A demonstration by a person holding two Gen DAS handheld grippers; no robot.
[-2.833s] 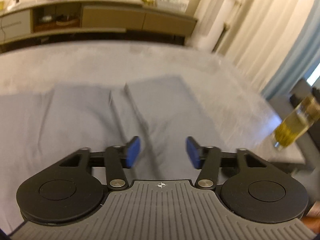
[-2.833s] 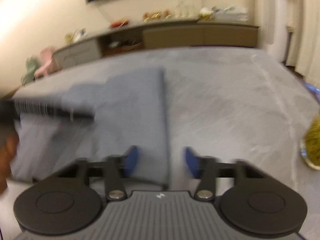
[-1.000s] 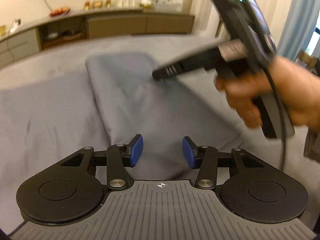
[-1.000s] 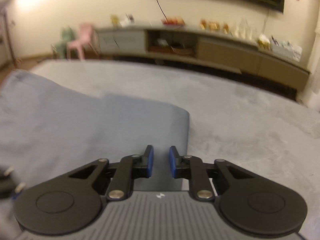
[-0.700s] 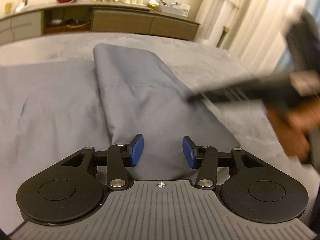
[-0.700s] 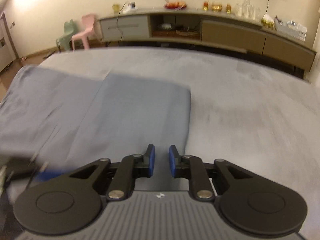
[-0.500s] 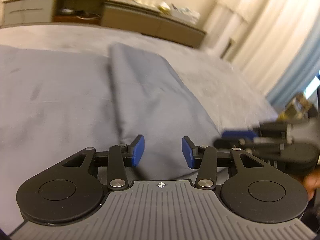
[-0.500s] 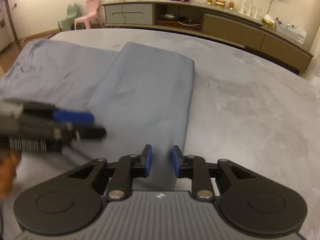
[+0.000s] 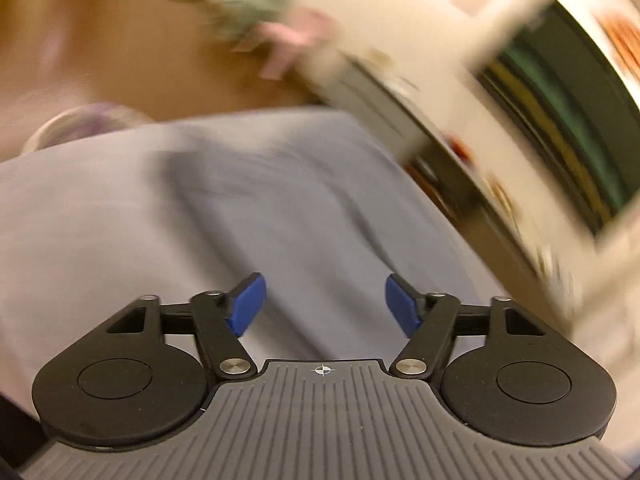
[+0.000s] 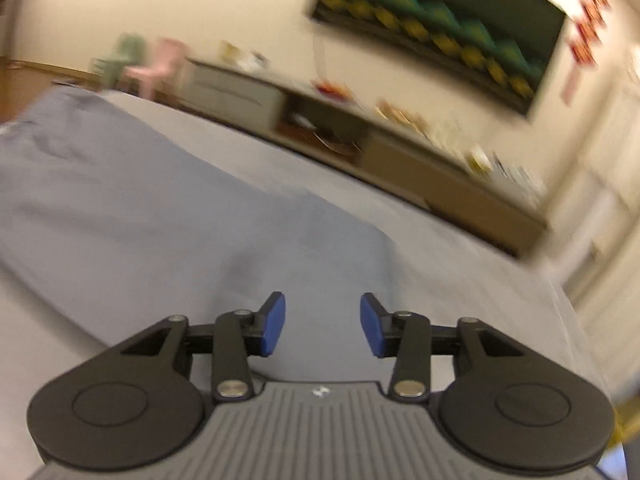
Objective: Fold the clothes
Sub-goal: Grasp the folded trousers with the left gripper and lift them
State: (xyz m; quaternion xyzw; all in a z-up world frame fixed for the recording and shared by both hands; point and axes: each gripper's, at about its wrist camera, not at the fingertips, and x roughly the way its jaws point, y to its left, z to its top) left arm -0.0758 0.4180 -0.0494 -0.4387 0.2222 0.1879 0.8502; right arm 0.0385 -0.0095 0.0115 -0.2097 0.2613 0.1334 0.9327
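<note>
- Grey-blue garment (image 10: 168, 216) seen spread flat on grey surface (image 10: 460, 264), folded edge twd sideboard (image 10: 400, 160).
- Left gripper (image 9: 322, 306): jaws opening wide, nothing btwn pads, above cloth.
- Right gripper (image 10: 322, 330): jaws opening, nothing gripped, over garment's near edge.

You will find no legible text, brand, number or label in either view. The only marks are a small white crosshair symbol (image 9: 321, 369) on the ribbed grey gripper housing at lower centre of the left wrist view, and a small white emblem (image 10: 320, 391) at the same place in the right wrist view, too blurred to read.
</note>
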